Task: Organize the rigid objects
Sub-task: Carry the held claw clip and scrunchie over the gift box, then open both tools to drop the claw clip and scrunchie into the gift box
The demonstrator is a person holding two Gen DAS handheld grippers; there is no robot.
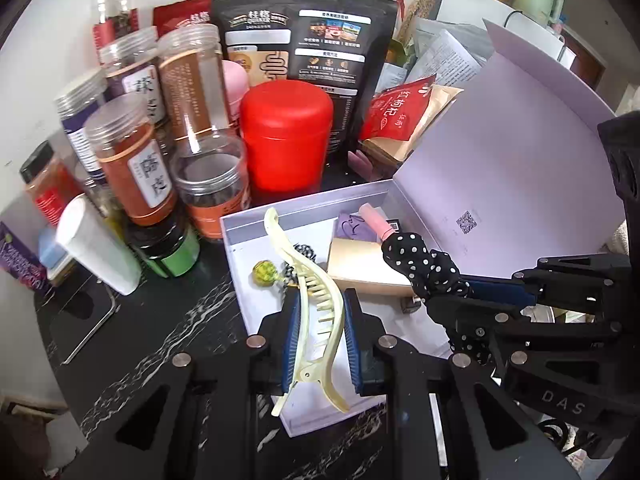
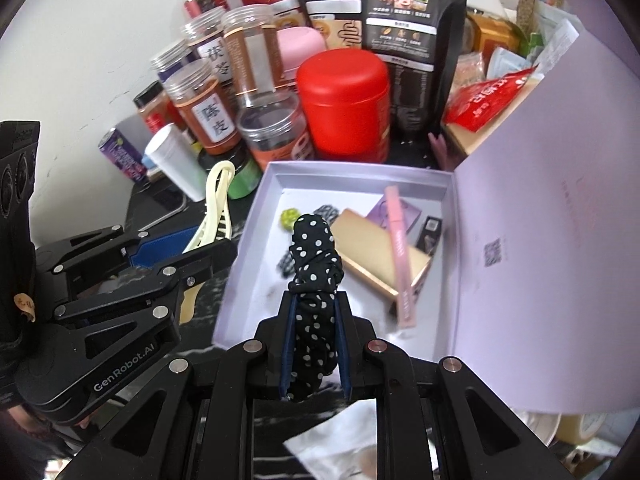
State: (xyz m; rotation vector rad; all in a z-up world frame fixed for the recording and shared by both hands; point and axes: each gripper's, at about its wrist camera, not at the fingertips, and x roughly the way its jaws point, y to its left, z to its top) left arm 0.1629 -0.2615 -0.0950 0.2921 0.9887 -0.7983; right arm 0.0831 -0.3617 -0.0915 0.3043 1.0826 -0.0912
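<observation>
The left gripper is clamped on a long, curved cream plastic hair clip with comb teeth, held above the near left edge of the open lilac cardboard box. The right gripper is clamped on a soft black polka-dot fabric scrunchie over the box interior, where a flat gold case and a slim pink tube lie.
</observation>
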